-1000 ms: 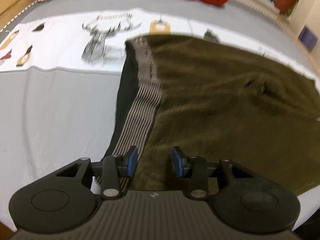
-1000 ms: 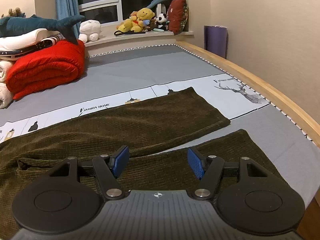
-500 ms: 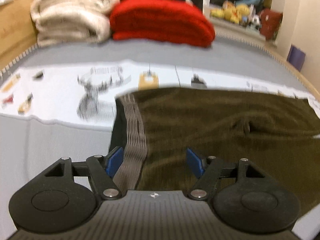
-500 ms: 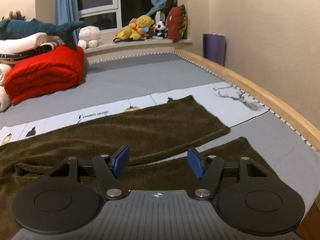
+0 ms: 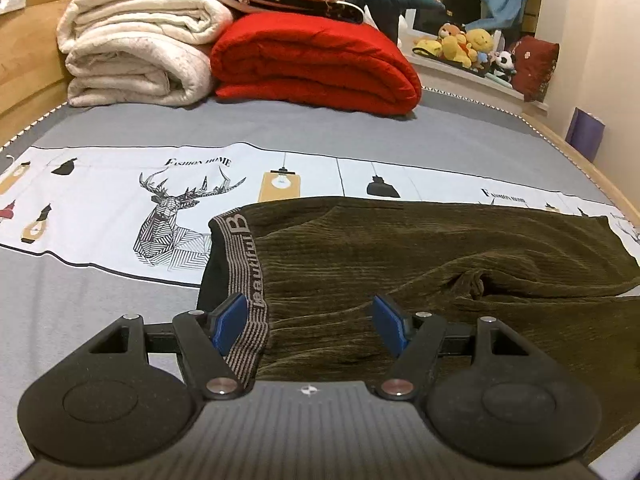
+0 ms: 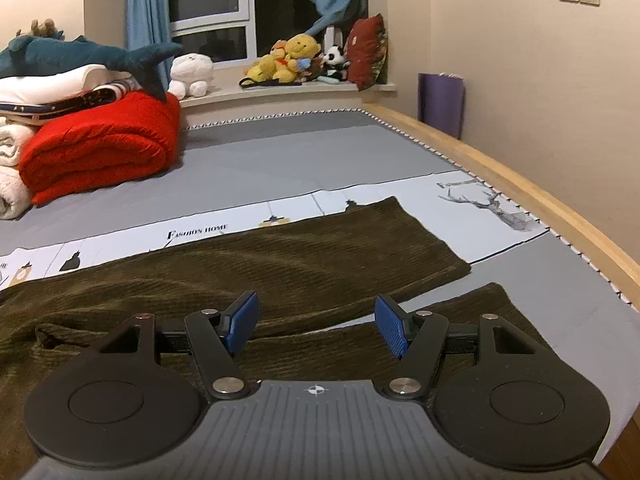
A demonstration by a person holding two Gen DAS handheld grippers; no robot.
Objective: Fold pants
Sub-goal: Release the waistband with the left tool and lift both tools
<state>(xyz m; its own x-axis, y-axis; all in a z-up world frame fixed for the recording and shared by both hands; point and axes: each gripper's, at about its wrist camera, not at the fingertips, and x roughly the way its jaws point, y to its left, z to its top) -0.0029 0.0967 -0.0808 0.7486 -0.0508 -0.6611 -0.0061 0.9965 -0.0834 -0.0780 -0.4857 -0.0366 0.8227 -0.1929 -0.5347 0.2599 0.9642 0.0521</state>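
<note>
On the far left of the bed (image 5: pixel 100 304), a stack of folded cream blankets (image 5: pixel 136 60) sits against the wooden headboard side, with a folded red quilt (image 5: pixel 316 64) just beside it and a blue plush shark (image 6: pixel 80 54) lying on top of the pile. A white printed band with a deer drawing (image 5: pixel 176 208) runs across the grey sheet. The olive-brown corduroy pants (image 5: pixel 420 264) lie flat on the bed, partly over that band, with the striped lettered waistband (image 5: pixel 248 276) at their left end and a dark lining showing just outside it. The left claw (image 5: pixel 310 322) hovers over the waistband end, its blue pads spread wide with nothing pinched; the left pad (image 5: pixel 230 322) stands over the waistband stripe, the other over the corduroy. Farther right, a crease marks the crotch (image 5: pixel 476 284), and the two legs run rightward, the far leg (image 6: pixel 320 256) lying apart from the near leg (image 6: pixel 460 324) at the hems, grey sheet showing between them. The right claw (image 6: pixel 316 326) hangs above the near leg, its pads also spread and gripping nothing. Plush toys (image 6: pixel 292 60) line the windowsill beyond.
</note>
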